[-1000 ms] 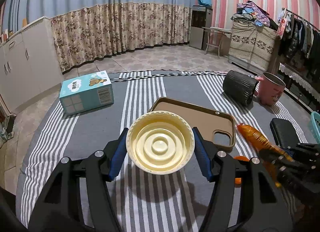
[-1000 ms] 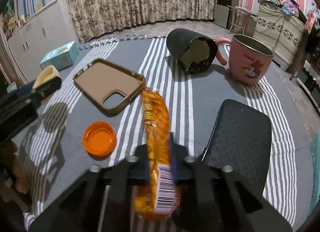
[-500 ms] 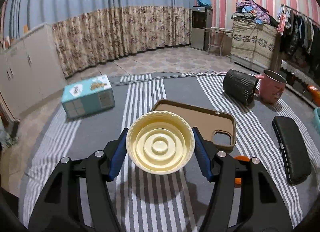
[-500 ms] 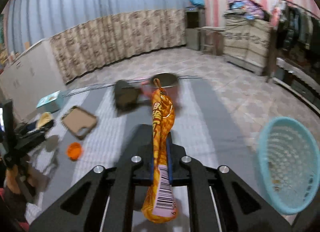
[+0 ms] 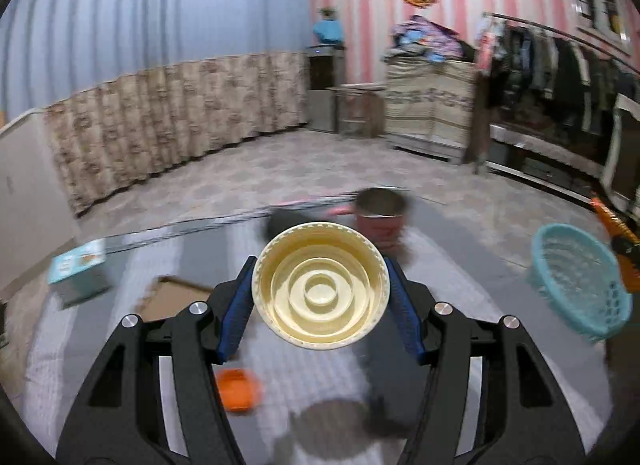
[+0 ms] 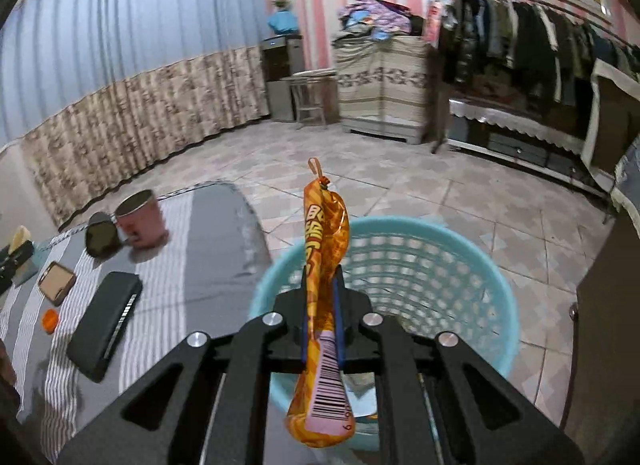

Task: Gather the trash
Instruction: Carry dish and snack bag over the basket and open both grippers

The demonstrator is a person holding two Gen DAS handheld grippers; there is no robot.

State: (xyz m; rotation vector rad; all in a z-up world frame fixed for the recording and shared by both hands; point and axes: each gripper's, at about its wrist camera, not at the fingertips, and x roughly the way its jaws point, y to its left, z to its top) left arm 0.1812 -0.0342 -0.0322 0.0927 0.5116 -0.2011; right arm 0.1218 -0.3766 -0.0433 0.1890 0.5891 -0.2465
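My left gripper [image 5: 320, 297] is shut on a cream round plastic lid [image 5: 320, 287], held above the striped grey mat [image 5: 460, 285]. My right gripper [image 6: 320, 297] is shut on an orange snack wrapper [image 6: 324, 249] that stands upright between the pads, barcode end towards the camera. It hangs over the near rim of a light-blue plastic basket [image 6: 440, 265] on the tiled floor. In the left wrist view the same basket [image 5: 580, 281] sits at the right beside the mat, with the wrapper [image 5: 612, 221] just above it. An orange cap [image 5: 238, 389] [image 6: 50, 321] lies on the mat.
On the mat lie a brown phone case [image 6: 56, 283], a black flat case [image 6: 104, 325], a black tipped cup [image 6: 100, 239], a pink mug [image 6: 142, 221] and a teal box [image 5: 78, 267]. A clothes rack [image 6: 520, 37] and cabinets line the far wall.
Both grippers swung right and rose. The right one carried the wrapper from over the mat to above the basket. The left one, still holding the lid, now faces the mug and basket.
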